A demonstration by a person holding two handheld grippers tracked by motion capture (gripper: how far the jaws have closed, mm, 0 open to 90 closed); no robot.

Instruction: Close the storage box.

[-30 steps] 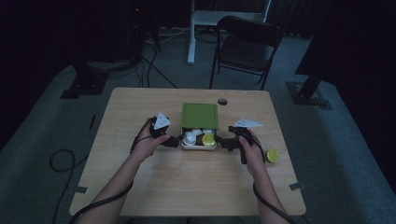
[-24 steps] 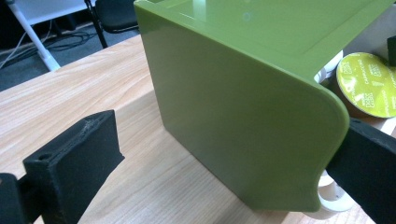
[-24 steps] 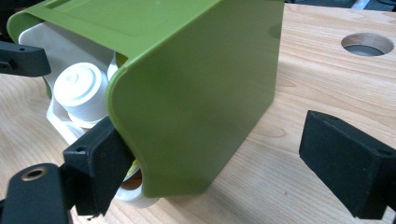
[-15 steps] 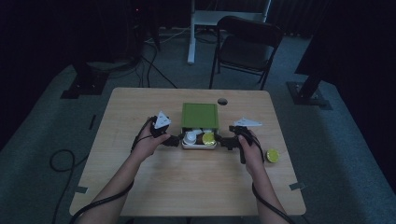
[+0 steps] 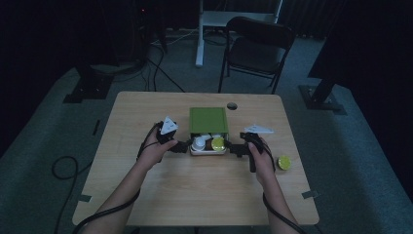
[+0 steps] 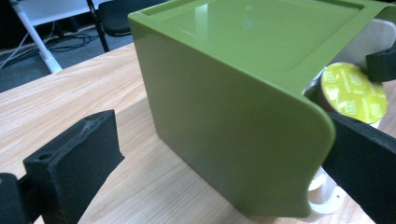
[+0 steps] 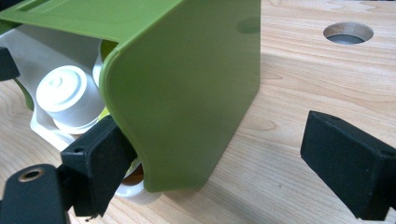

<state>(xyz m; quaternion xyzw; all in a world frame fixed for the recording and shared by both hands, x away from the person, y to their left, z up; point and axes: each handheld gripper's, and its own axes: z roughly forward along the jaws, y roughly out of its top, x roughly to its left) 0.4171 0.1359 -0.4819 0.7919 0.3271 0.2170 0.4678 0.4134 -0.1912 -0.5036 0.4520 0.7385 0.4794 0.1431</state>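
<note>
A green box (image 5: 208, 120) stands at the table's middle, with its white drawer (image 5: 208, 151) pulled out toward me. In the drawer lie a white capsule (image 7: 60, 93) and a yellow-green capsule (image 6: 355, 91). My left gripper (image 5: 184, 146) is at the drawer's left side. In the left gripper view it (image 6: 215, 172) is open, its jaws straddling the box's front corner, and the right jaw is by the drawer. My right gripper (image 5: 234, 148) is at the drawer's right side. In the right gripper view it (image 7: 224, 172) is open, with its left jaw against the drawer under the box's edge.
A loose yellow-green capsule (image 5: 284, 162) lies on the table to the right of my right hand. A round cable hole (image 5: 232, 106) is behind the box. A black chair (image 5: 258, 44) stands beyond the table's far edge.
</note>
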